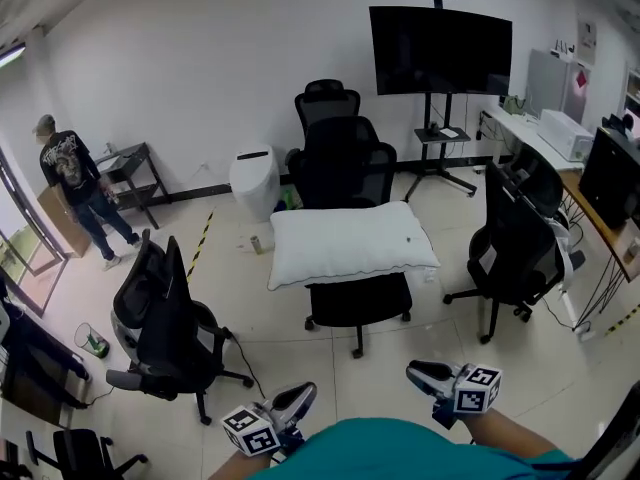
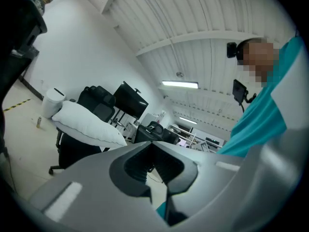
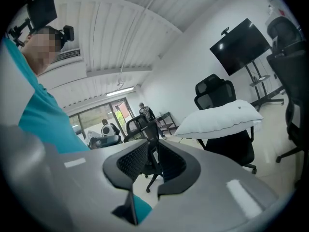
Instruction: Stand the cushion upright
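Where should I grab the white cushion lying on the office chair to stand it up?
Probably take the cushion by its two short ends, coming in from left and right. It lies flat across the chair seat and both ends overhang it freely, while the backrest blocks the far edge.

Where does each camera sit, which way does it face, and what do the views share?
Head view: on the head, looking steeply down at the cushion flat on a chair; left gripper, right gripper, teal shirt show.
Left gripper view: on the left gripper, facing along its jaws; teal shirt shows.
Right gripper view: likewise on the right gripper; teal shirt shows.
All three share the cushion.
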